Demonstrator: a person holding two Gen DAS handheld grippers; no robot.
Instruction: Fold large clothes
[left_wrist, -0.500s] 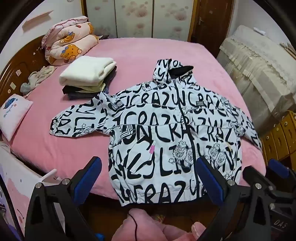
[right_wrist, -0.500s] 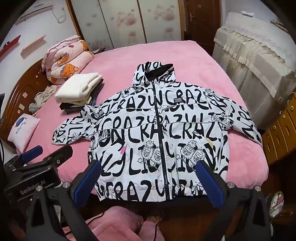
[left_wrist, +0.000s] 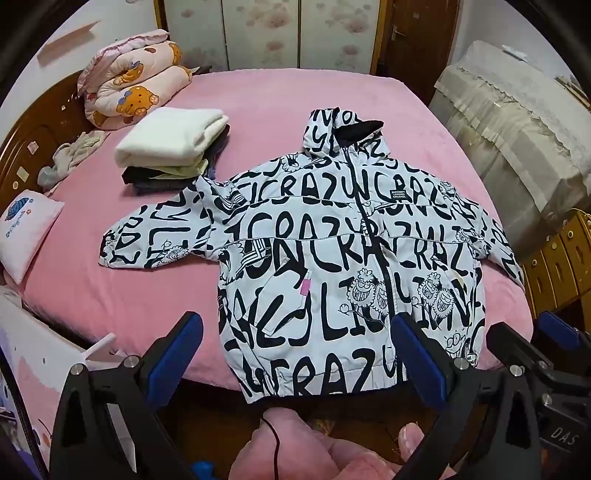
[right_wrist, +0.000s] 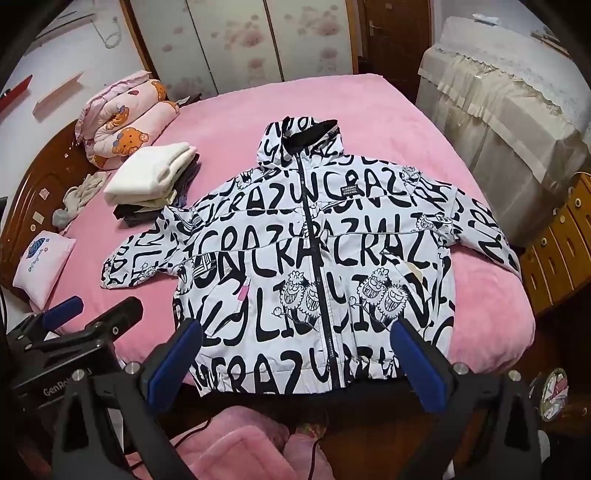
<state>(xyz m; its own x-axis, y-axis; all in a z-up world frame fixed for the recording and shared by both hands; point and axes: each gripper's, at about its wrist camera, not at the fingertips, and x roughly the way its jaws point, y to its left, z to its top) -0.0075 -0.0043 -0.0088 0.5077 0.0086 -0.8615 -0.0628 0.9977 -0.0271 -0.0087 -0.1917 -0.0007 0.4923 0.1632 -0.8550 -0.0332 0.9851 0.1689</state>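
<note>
Jacket (left_wrist: 332, 251) hem is partly hidden behind spread, empty left tongs (left_wrist: 295, 354) and right tongs (right_wrist: 295, 354).

— How are your two grippers set?

— My left gripper (left_wrist: 297, 350) tilts steeply downward, jaws spread wide with nothing between the blue pads (left_wrist: 173, 354). My right gripper (right_wrist: 297, 354) matches it: same downward tilt, jaws wide, gripping nothing.

— Side by side?

— Yes, each shows at the edge of the other's view.
</note>
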